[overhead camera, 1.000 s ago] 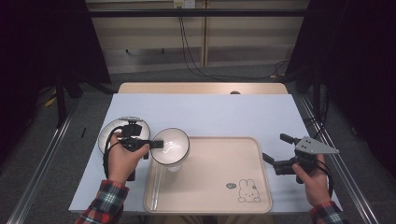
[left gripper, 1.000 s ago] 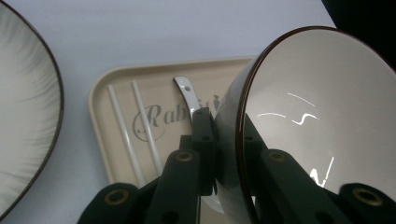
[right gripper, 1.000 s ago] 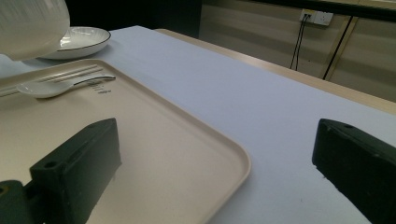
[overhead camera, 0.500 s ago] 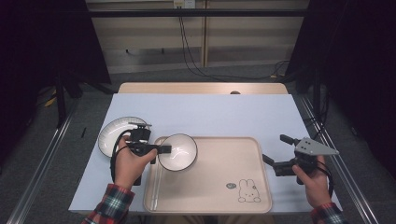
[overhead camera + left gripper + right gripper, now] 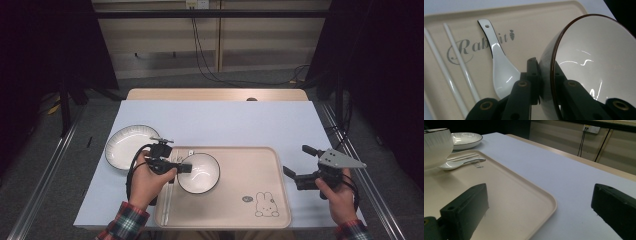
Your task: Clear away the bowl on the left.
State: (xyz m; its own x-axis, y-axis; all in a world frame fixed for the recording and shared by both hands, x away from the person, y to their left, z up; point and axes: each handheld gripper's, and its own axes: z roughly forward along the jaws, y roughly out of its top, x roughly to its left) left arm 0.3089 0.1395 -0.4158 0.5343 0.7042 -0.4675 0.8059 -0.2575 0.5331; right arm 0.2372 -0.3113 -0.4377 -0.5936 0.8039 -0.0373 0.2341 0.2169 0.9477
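- Between the jaws of the left gripper sits the rim of a white bowl; one jaw is on the outer wall, the other inside, and both press on it.
- Beyond those jaws the bowl hangs tilted over the left part of a beige tray, its dark-edged rim running straight through the grip.
- Just to the left of the jaws in the left gripper view, a white spoon lies flat on the tray, with two white chopsticks further left.
- Behind the left gripper, a white plate rests on the table, apart from the tray.
- At the tray's right edge, the right gripper stands wide apart with nothing between its jaws; tray corner and bare table lie ahead of them.
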